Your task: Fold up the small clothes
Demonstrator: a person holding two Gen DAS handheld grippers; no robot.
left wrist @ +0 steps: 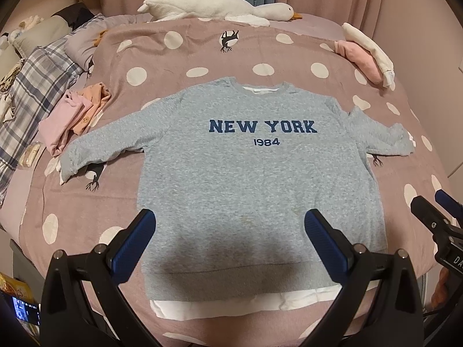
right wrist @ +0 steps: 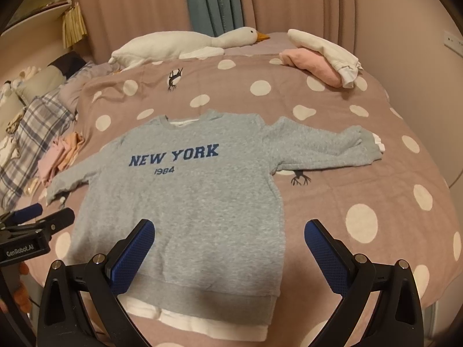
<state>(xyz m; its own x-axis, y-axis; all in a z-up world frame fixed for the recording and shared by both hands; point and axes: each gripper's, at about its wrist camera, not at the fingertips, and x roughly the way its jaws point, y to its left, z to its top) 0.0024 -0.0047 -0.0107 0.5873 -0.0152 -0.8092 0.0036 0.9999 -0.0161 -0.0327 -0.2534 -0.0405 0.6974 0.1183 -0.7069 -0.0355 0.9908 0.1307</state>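
Note:
A grey "NEW YORK 1984" sweatshirt (left wrist: 254, 179) lies flat, front up, on the bed with both sleeves spread out and a white hem showing at the bottom. It also shows in the right wrist view (right wrist: 185, 202). My left gripper (left wrist: 230, 225) is open and empty, held above the sweatshirt's lower part. My right gripper (right wrist: 228, 234) is open and empty above the sweatshirt's lower right side. The right gripper also shows at the right edge of the left wrist view (left wrist: 434, 205), and the left gripper at the left edge of the right wrist view (right wrist: 43, 214).
The bed has a mauve blanket with white dots (left wrist: 202, 55). A plush goose (left wrist: 214, 5) lies at the far edge. Folded pink and white clothes (left wrist: 367, 52) sit far right. Pink and orange clothes (left wrist: 75, 112) and a plaid cloth (left wrist: 31, 86) lie left.

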